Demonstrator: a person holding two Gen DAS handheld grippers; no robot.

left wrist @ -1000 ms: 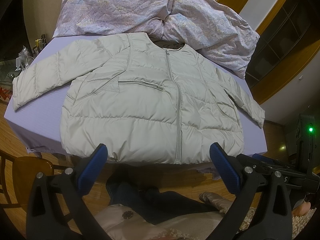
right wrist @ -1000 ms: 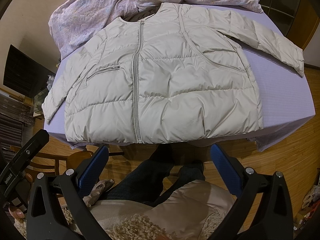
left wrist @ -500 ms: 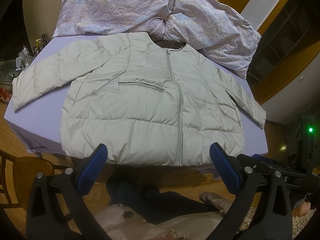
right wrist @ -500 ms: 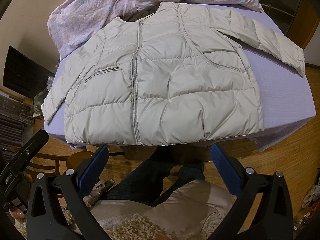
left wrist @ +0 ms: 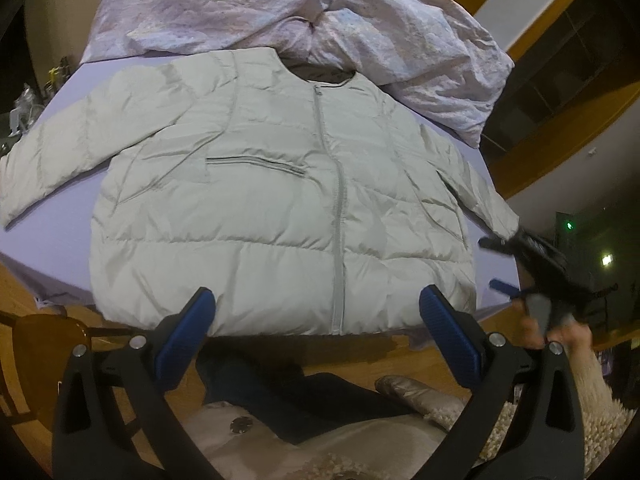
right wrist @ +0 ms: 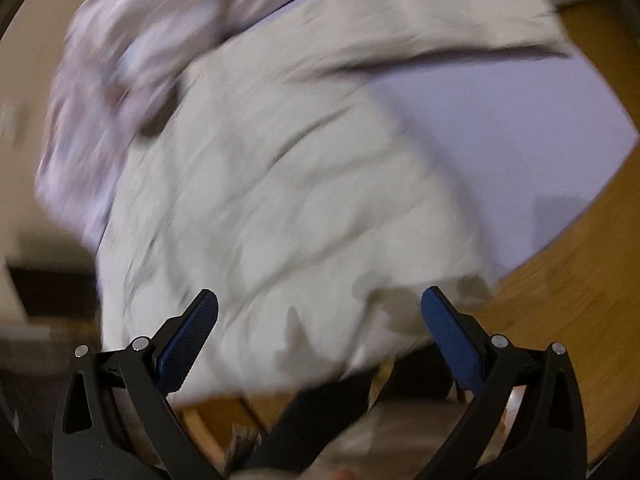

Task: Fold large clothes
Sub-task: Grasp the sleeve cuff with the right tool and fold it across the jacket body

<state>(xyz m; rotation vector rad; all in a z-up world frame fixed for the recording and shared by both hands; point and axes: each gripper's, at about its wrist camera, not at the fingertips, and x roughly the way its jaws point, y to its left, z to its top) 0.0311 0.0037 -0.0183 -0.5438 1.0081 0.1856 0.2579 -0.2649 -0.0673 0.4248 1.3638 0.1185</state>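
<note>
Two pairs of tongs are seen, both spread wide with nothing between their blue pads. The left tongs (left wrist: 316, 320) are held just short of the hem of a pale grey puffer jacket (left wrist: 280, 208), which is laid flat, front up and zipped, on a lilac-covered tabletop (left wrist: 44, 236); both sleeves are spread outward. A crumpled floral quilt (left wrist: 320, 12) is bunched beyond the collar and touches it. The right tongs (left wrist: 520, 264) are seen in the left view near the cuff of the jacket's right-hand sleeve, blurred. The right view is heavily smeared; there the right tongs (right wrist: 320, 320) are shown over the jacket (right wrist: 280, 200) near its hem corner, contact not being discernible. No brand, label or writing can be read anywhere.
</note>
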